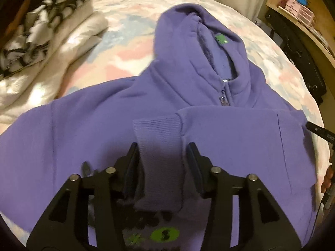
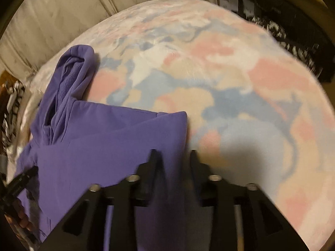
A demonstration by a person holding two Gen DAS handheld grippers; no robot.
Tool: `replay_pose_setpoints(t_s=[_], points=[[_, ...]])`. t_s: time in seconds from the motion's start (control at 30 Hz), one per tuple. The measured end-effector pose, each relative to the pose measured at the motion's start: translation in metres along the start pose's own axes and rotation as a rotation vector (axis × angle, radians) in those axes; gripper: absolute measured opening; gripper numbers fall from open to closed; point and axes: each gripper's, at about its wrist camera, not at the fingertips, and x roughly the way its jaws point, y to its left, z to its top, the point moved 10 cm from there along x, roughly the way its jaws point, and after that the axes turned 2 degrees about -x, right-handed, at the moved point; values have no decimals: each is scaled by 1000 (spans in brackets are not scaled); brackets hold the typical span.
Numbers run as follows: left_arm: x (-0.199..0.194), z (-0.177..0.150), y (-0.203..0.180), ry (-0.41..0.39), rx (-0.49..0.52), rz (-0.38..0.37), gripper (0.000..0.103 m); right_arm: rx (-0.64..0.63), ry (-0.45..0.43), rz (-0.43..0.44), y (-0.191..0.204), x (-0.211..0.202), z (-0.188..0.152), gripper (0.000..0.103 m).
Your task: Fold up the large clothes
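Left gripper (image 1: 162, 152): its two black fingers (image 1: 132, 163) stand partly apart on either side of the ribbed cuff (image 1: 157, 138) of a purple sleeve; the cuff runs up between them, and the left finger lies against its edge, while a narrow gap seems to remain at the right finger, so a firm grip cannot be told. The sleeve is folded across the chest of a purple zip-up hoodie (image 1: 62, 136), which lies flat, front up, on the bed (image 1: 129, 48). Its hood (image 1: 188, 33) points to the far side, with a green neck label (image 1: 220, 39) inside and the zipper pull (image 1: 223, 100) just below the collar. A green print (image 1: 165, 235) shows on the fabric at the near edge, under the gripper. At the far left lie a cream blanket (image 1: 52, 62) and a black-and-white patterned cloth (image 1: 31, 41). At the far right stands a shelf with small pink boxes (image 1: 301, 8).

Right gripper (image 2: 173, 156): its fingers (image 2: 152, 161) are partly apart and straddle the right edge of the hoodie (image 2: 104, 146); a fold of purple fabric passes between them, though blur hides whether the pads press on it. To the right of that edge the bed's pastel cover (image 2: 240, 83), blotched pink, blue and cream, lies bare. The hood (image 2: 71, 75) appears at the far left. The tip of the other gripper (image 2: 23, 177) and part of a hand (image 2: 21, 217) enter at the near left edge.
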Motion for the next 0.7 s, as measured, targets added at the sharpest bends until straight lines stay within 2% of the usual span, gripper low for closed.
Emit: replay_pose_setpoints(t_s=[0.07, 0.1, 0.17, 0.2, 0.27, 0.33, 0.37, 0.43, 0.5, 0.57, 0.63, 0.7], points=[[-19, 4, 6, -39, -2, 26, 44, -50, -62, -33, 15, -29, 2, 42], [-29, 5, 8, -61, 8, 45, 44, -63, -83, -27, 19, -45, -8, 45], [-45, 5, 4, -110, 36, 36, 44, -74, -121, 36, 41, -65, -13, 60], [-52, 4, -4, -126, 56, 25, 44, -76, -120, 62, 50, -72, -22, 62], [-55, -1, -18, -121, 76, -4, 44, -84, -75, 175, 86, -75, -38, 64], [-49, -9, -35, -99, 80, -28, 43, -126, -40, 227, 121, -71, -58, 64], [-44, -12, -40, -84, 74, -27, 42, -174, -32, 227, 140, -68, -68, 64], [-25, -24, -50, -13, 42, -47, 32, -241, -23, 195, 163, -58, -84, 63], [-9, -35, -51, 28, 10, -31, 30, -274, 9, 179, 177, -46, -100, 63], [-4, -41, -48, 14, -5, -24, 30, -274, 45, 120, 170, -32, -112, 63], [-5, -43, -47, -3, 0, -28, 30, -259, 41, 58, 148, -27, -115, 63], [-8, -46, -46, 3, 3, -34, 30, -220, 32, 58, 125, -31, -117, 63]])
